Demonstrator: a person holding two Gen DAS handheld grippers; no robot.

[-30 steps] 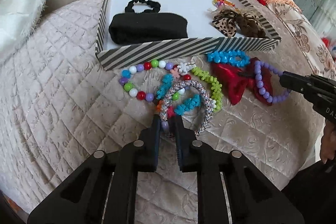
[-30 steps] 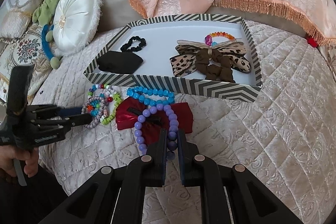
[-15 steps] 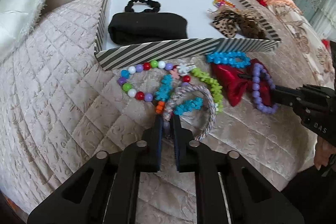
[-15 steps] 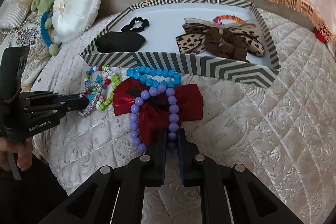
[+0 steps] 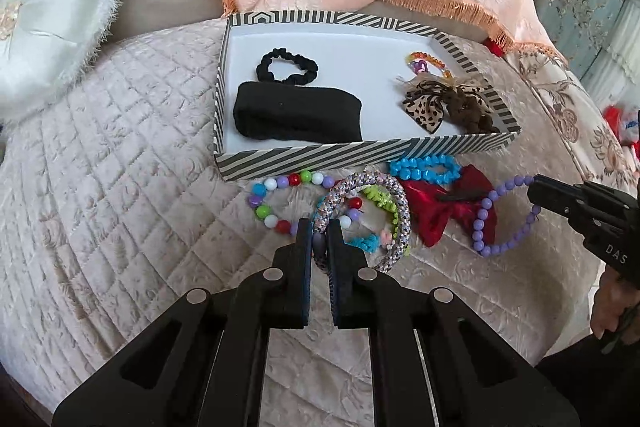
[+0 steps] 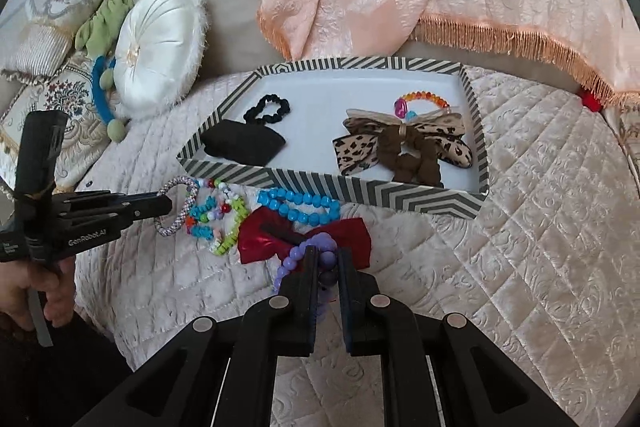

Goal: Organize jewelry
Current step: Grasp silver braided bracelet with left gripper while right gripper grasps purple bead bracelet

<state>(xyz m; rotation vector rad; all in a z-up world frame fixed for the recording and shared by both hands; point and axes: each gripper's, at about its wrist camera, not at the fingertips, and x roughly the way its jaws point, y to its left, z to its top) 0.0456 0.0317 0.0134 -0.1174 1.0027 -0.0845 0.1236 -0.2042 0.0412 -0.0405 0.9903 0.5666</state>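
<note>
My left gripper (image 5: 319, 229) is shut on a braided grey-purple rope bracelet (image 5: 376, 183), whose loop hangs raised above the quilt. In the right wrist view the same gripper (image 6: 169, 205) comes in from the left with that bracelet (image 6: 178, 223). The right gripper (image 6: 327, 255) is shut on a purple bead bracelet (image 6: 294, 257), lifted over a red bow (image 6: 260, 241). From the left wrist view its tip (image 5: 534, 187) pinches the purple loop (image 5: 482, 217). The striped box (image 5: 360, 151) lies just beyond both.
On the quilt by the box lie a multicolour bead bracelet (image 5: 276, 187), a green one (image 5: 380, 199), a blue one (image 5: 424, 165) and the red bow (image 5: 440, 211). Inside are a black headband (image 5: 296, 115), a scrunchie (image 5: 288, 67) and a leopard bow (image 5: 432, 103). Cushions lie left.
Both grippers have risen, each keeping its grip. The braided bracelet and the purple bead bracelet have come up off the quilt and away from the pile.
</note>
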